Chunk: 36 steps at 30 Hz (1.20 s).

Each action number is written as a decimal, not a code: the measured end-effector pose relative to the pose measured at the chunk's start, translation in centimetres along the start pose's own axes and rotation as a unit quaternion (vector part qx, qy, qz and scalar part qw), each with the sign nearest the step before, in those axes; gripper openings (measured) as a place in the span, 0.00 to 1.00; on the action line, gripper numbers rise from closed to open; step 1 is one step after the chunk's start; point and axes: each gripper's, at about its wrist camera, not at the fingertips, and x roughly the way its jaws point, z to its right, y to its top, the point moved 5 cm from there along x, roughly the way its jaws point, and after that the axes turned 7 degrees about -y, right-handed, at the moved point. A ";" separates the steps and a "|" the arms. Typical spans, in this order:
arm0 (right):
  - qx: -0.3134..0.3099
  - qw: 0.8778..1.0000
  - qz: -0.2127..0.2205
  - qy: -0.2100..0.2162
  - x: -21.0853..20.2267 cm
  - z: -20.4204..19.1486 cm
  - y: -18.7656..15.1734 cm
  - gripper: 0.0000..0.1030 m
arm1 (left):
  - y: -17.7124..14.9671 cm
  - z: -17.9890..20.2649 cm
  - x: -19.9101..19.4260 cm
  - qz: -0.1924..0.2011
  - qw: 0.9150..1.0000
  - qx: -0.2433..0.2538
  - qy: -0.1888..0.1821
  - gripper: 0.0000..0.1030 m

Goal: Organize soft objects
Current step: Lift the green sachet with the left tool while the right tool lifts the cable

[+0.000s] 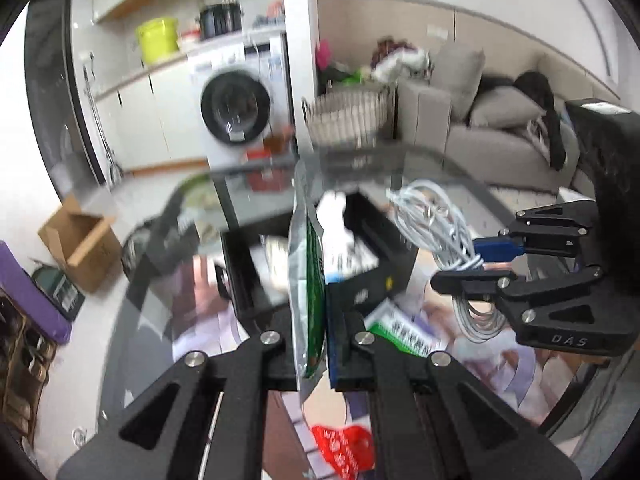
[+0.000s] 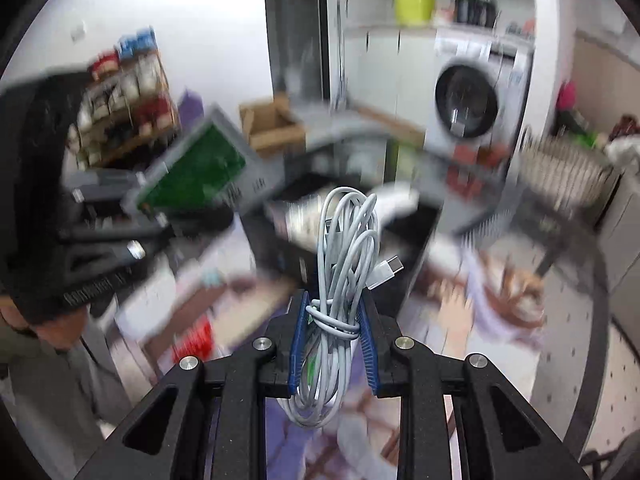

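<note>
You were working in a lived-in room: a beige sofa [image 1: 492, 136] with grey cushions ran along the far wall, a white front-loading washing machine [image 1: 236, 108] stood under a counter bearing a lime-green bucket [image 1: 157, 38], and a pale slatted basket [image 1: 346, 114] sat heaped with odds and ends beside the sofa. An open cardboard box [image 1: 80, 240] lay on the floor to the left. Below you was the glass table [image 1: 256, 184], its top showing blurred clutter underneath, and on it a black open-topped box [image 1: 384, 240] with something white inside.

Now the tongs. Your left gripper [image 1: 316, 344] was clamped tight on a flat silver-and-green packet [image 1: 308, 280], pinched edge-on between the pads and lifted clear above the table, just in front of the black box. From the right wrist view that same packet showed its green face, tilted, off to the left.

Your right gripper [image 2: 334, 340] had its blue pads [image 2: 298, 344] squeezed in on a coiled grey cable [image 2: 344, 264], gripping the bundle at the wrapped waist. The loops stood up above the fingers and a short tail hung below, with a white plug [image 2: 390, 266] poking out to the right. In the left wrist view the cable sat above the table's right side, near the black box.
</note>
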 end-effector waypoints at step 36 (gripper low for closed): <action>-0.018 0.969 0.247 -0.009 -7.5 -1.9 3.9 0.24 | 3.5 0.3 -4.1 0.141 0.989 0.030 0.022 0.04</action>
